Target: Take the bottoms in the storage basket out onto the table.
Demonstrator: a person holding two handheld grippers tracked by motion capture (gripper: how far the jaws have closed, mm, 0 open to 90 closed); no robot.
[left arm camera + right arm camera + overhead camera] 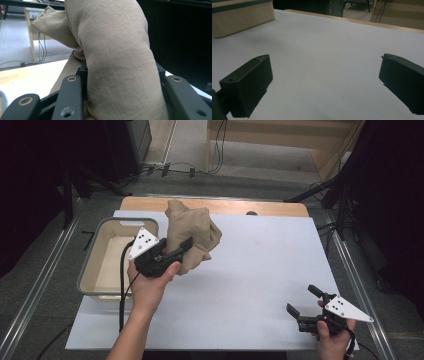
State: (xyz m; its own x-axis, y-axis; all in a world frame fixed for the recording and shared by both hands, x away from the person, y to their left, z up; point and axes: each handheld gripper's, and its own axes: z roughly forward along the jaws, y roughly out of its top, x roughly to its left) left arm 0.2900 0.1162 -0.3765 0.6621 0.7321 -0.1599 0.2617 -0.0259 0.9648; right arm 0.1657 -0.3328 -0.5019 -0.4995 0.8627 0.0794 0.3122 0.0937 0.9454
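A bunched beige cloth (192, 232) hangs above the white sheet (250, 270), just right of the bin. My left gripper (177, 251) is shut on its lower part, held up in the air by the hand. In the left gripper view the cloth (117, 57) bulges thick between the two black jaws and rises past the top of the picture. My right gripper (302, 301) rests near the sheet's front right corner, open, with nothing between its fingers. The right gripper view shows bare white sheet (324, 57) between its wide-apart jaws.
A beige plastic bin (95, 265) stands at the left edge of the sheet, its inside bare; its wall (242, 20) also shows in the right gripper view. A wooden table edge (215, 206) runs along the back. Metal rails flank the table on both sides.
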